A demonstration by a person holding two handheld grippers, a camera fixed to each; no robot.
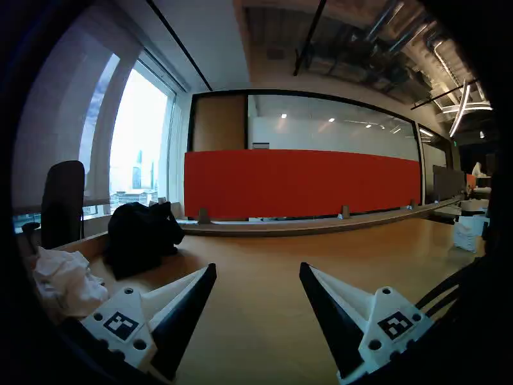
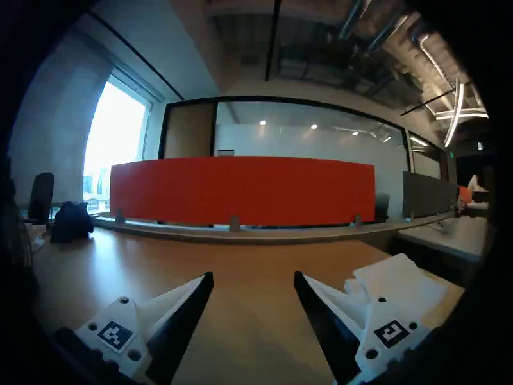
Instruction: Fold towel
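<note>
In the left gripper view a crumpled white towel (image 1: 67, 279) lies at the table's left edge, left of my left gripper (image 1: 256, 269), which stands open over bare wood with nothing between its fingers. Folded white cloth (image 1: 467, 232) sits at the far right. In the right gripper view a stack of folded white towels (image 2: 401, 277) rests on the table just behind the right finger (image 2: 333, 321). My right gripper (image 2: 253, 277) hangs open above the wooden table (image 2: 256, 263), holding nothing.
A black bag (image 1: 138, 237) sits at the back left of the table, seen small in the right gripper view as a black bag (image 2: 70, 221). A red divider panel (image 1: 301, 183) runs along the table's far edge. A dark chair (image 1: 62, 202) stands by the window.
</note>
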